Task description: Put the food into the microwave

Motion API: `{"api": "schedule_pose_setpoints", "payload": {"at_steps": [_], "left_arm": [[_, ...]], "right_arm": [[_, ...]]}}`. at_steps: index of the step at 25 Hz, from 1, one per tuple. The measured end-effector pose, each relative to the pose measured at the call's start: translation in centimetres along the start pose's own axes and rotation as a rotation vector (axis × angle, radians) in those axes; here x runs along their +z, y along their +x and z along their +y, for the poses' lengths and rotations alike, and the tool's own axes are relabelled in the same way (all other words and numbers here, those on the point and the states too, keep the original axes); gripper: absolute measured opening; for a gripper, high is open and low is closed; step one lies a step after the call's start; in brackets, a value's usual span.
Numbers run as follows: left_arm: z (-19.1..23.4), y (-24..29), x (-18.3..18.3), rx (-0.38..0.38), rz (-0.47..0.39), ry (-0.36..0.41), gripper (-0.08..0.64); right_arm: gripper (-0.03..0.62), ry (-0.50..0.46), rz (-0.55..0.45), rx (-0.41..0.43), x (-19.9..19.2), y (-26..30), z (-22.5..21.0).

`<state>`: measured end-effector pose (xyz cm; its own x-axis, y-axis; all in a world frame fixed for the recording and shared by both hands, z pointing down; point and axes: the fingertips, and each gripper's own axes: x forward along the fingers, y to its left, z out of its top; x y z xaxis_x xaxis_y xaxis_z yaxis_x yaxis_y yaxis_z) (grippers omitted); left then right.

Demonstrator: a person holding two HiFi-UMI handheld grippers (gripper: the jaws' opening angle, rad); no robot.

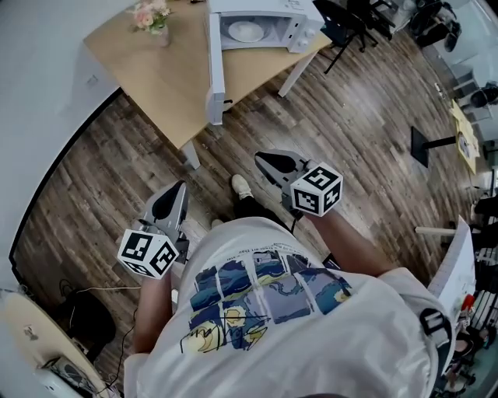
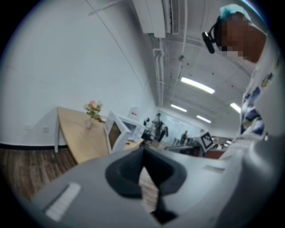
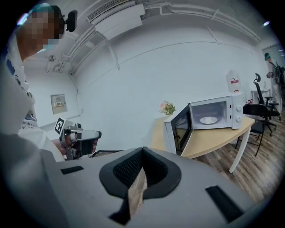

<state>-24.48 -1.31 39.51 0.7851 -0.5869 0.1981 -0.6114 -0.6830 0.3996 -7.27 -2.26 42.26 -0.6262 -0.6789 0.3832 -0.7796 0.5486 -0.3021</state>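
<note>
Pale wood makes the table (image 1: 148, 74), which stands against the white wall at the far side of a dark plank floor (image 1: 350, 124). On it sits the white microwave (image 1: 268, 19), its door (image 1: 214, 70) swung wide open and jutting past the table edge. Inside lies a round white plate (image 1: 245, 31). Whether any food is on it I cannot tell, since it shows too small even in the right gripper view, where the plate (image 3: 208, 120) appears in the lit oven space. A small bunch of pink flowers (image 1: 150, 15) stands at the table's far corner, well apart from the microwave.

The person, in a white printed shirt (image 1: 311, 326), stands back from the table with one shoe (image 1: 241, 185) showing between the two tools. The left gripper (image 1: 181, 186) is held low at the person's left, and its jaws are pressed together with nothing between them. In its own view the tips (image 2: 142, 149) meet in a point, aimed towards the table and the open door (image 2: 113, 133). The right gripper (image 1: 259, 158) is nearer the table, jaws likewise pressed together on nothing, the tips (image 3: 143, 149) pointing at the wall left of the microwave (image 3: 222, 113). Neither tool touches the table or the microwave.
</note>
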Motion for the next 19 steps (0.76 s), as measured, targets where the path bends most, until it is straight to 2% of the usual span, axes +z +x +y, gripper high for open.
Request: {"api": "schedule_pose_setpoints", "payload": {"at_steps": [8, 15, 19], "left_arm": [[-0.6, 2.9, -0.2, -0.032, 0.021, 0.010, 0.005], [-2.3, 7.9, 0.0, 0.020, 0.032, 0.036, 0.005], [-6.0, 15.5, -2.0, -0.064, 0.075, 0.010, 0.005]], "right_arm": [[0.006, -0.005, -0.005, -0.012, 0.6, -1.6, -1.1], [0.006, -0.022, -0.006, 0.056, 1.5, -2.6, -5.6], [0.006, -0.006, 0.023, -0.026, -0.2, -8.7, -11.0]]}}
